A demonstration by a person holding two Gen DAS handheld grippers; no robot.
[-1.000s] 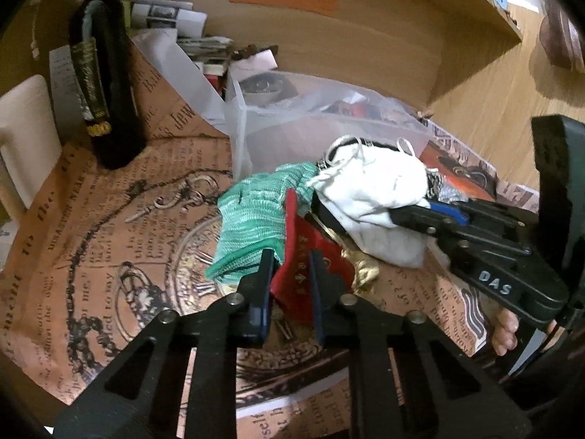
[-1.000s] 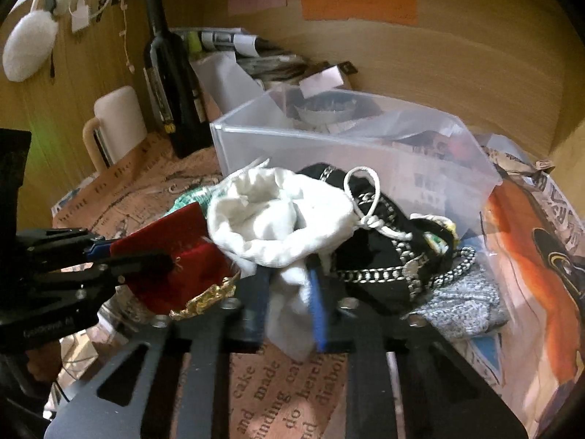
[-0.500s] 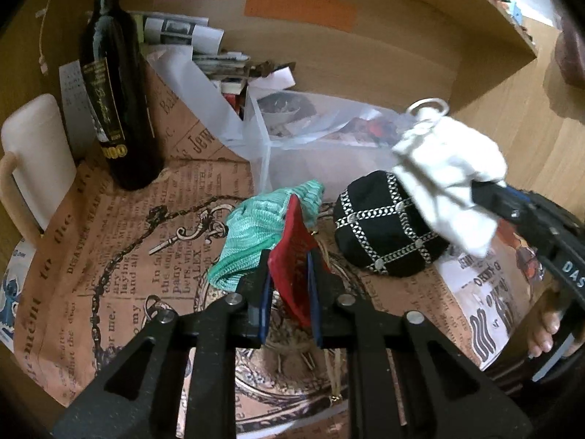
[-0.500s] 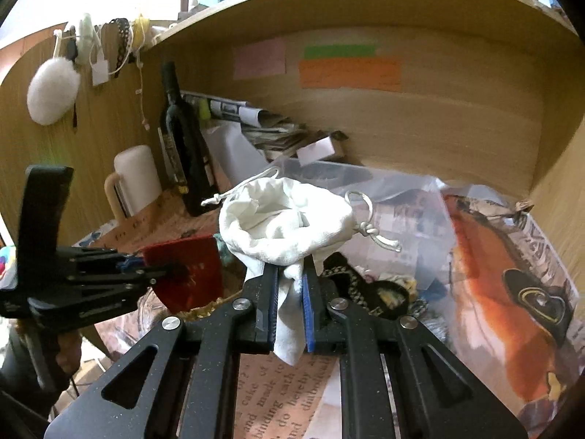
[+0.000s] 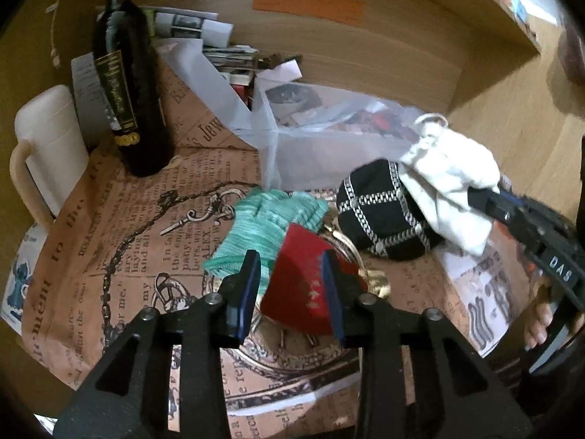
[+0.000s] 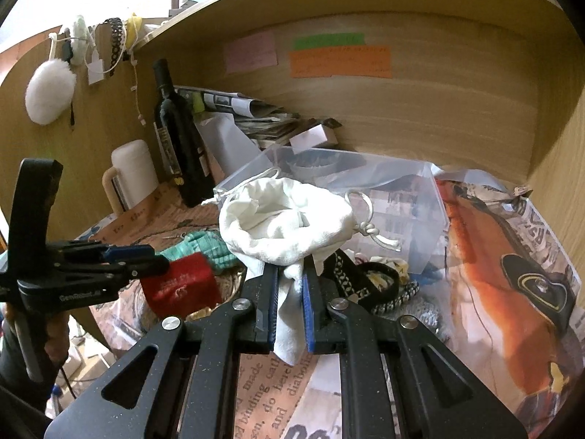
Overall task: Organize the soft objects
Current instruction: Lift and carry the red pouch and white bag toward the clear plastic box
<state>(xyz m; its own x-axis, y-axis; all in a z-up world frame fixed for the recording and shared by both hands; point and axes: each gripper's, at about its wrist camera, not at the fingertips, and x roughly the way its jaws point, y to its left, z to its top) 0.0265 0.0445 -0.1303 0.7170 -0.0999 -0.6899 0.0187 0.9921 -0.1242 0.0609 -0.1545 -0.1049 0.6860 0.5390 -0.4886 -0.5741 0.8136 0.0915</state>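
Observation:
My left gripper (image 5: 290, 285) has opened; a red pouch with gold trim (image 5: 303, 292) sits loose between its spread fingers, seemingly dropping to the paper-covered table. It also shows in the right wrist view (image 6: 179, 287). My right gripper (image 6: 289, 303) is shut on a white drawstring bag (image 6: 285, 216) and holds it up in front of the clear plastic bin (image 6: 402, 197). The bag also shows in the left wrist view (image 5: 449, 183). A teal knit cloth (image 5: 267, 219) and a black pouch with silver chain pattern (image 5: 380, 208) lie on the table.
A dark wine bottle (image 5: 126, 73) and a cream mug (image 5: 47, 146) stand at the left. Folded papers (image 5: 204, 25) lie against the wooden back wall. A grey knit item (image 6: 420, 311) lies right of the black pouch. A wooden shelf runs overhead.
My left gripper's fingers have spread apart and released the red pouch. My right gripper with the white bag has shifted slightly toward the bin.

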